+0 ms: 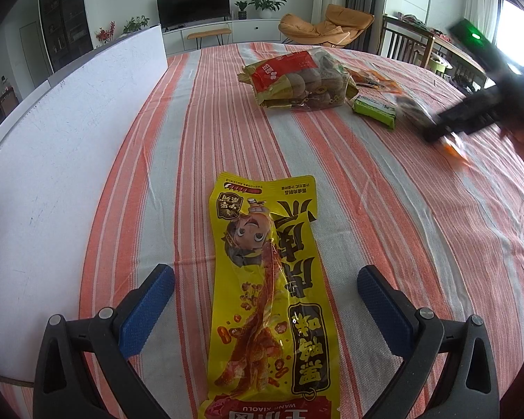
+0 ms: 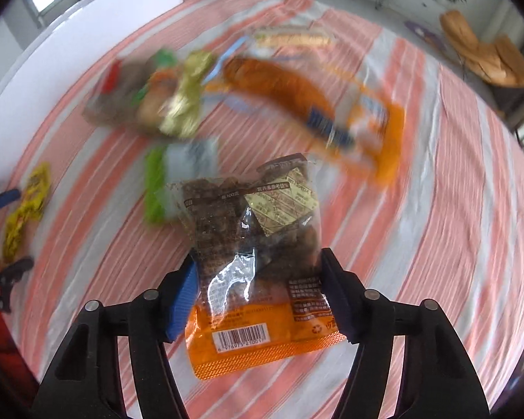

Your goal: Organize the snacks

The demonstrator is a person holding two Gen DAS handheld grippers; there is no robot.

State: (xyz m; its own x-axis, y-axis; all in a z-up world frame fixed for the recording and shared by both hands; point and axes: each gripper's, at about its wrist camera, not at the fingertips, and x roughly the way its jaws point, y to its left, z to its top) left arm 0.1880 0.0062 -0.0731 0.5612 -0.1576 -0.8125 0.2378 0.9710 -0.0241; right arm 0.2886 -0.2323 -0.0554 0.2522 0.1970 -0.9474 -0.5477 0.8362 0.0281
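A long yellow snack packet (image 1: 262, 244) lies on the striped cloth (image 1: 384, 244), running away from me. My left gripper (image 1: 265, 272) stands open around its near half, blue pads (image 1: 150, 307) well clear of both edges. My right gripper (image 2: 258, 258) is shut on a clear bag of dark brown snacks (image 2: 248, 230) with an orange bottom seal, pads pressing its two sides, held above the cloth. In the left wrist view the right gripper (image 1: 471, 111) is a dark blur at the far right. The right wrist view shows the left gripper (image 2: 12, 230) and the yellow packet (image 2: 26, 209) at its left edge.
A big bag of brown round snacks (image 1: 297, 80) and a green packet (image 1: 373, 108) lie at the far middle of the cloth. An orange packet (image 2: 307, 101) lies beyond them, blurred. A white board (image 1: 70, 122) stands along the left edge. Chairs and a TV stand beyond.
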